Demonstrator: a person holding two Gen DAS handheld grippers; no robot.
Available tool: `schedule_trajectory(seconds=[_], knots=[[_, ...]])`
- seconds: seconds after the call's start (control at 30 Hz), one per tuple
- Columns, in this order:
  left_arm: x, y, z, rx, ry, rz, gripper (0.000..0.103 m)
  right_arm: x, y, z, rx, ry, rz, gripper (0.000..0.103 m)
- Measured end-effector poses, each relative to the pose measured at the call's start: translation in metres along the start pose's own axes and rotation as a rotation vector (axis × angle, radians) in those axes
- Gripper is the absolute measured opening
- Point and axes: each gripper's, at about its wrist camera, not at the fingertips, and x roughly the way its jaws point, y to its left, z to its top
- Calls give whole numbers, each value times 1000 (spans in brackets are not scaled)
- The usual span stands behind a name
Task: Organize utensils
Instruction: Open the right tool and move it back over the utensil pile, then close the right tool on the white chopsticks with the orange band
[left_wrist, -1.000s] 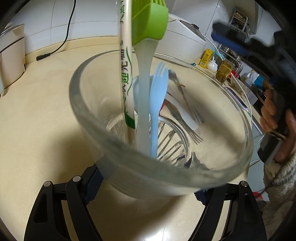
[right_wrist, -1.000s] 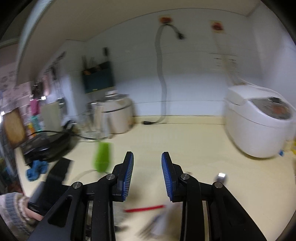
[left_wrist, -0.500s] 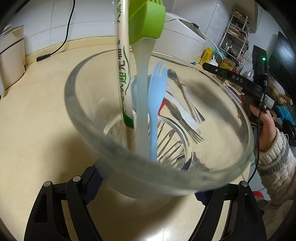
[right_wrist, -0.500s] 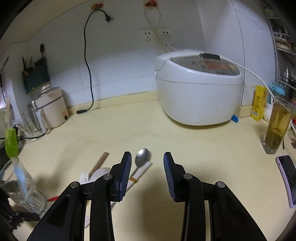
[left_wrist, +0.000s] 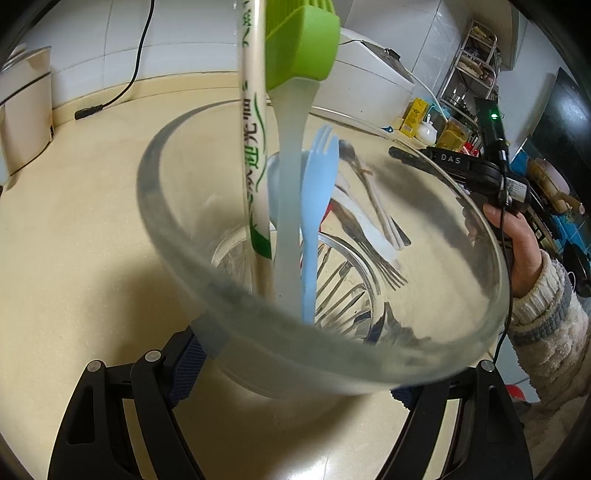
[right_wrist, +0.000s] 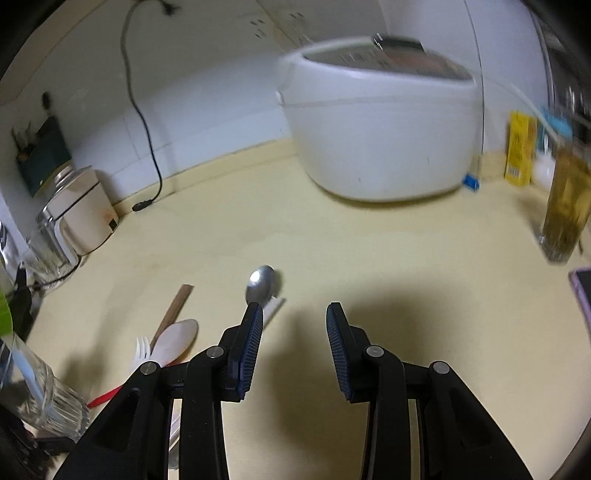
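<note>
The left claw (left_wrist: 295, 362) grips a glass (left_wrist: 369, 354) by its base, both pads against it. In the glass stand a blue fork (left_wrist: 317, 206), a green brush (left_wrist: 299, 48) and wrapped chopsticks (left_wrist: 253, 129). The right claw (right_wrist: 293, 332) is partly open and empty above the desk (right_wrist: 406, 258). Left of it lie a white fork (right_wrist: 142, 350), a white spoon (right_wrist: 175, 339) and a metal spoon (right_wrist: 260, 284). Beyond stands a rice cooker (right_wrist: 380, 136).

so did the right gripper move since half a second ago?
Yes. In the right wrist view the rice cooker looms larger and the metal spoon sits closer to the right gripper, so it has come down toward the utensils on the counter.
</note>
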Motion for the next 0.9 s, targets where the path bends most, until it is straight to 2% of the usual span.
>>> schedule_trajectory(seconds=[0.13, 0.27, 0.33, 0.57, 0.67, 0.9], knots=[[-1, 2, 0, -3, -1, -5, 84, 10, -7, 1, 33, 58, 7, 36], [-1, 3, 0, -5, -1, -7, 84, 19, -1, 3, 3, 111, 23, 36], [-1, 3, 0, -5, -1, -8, 84, 23, 3, 1, 19, 129, 56, 36], [0, 2, 1, 1, 1, 0, 85, 23, 32, 3, -15, 98, 70, 36], [0, 1, 1, -3, 0, -5, 85, 33, 36, 3, -21, 149, 87, 36], [1, 1, 1, -2, 0, -5, 85, 37, 56, 3, -116, 170, 79, 36]])
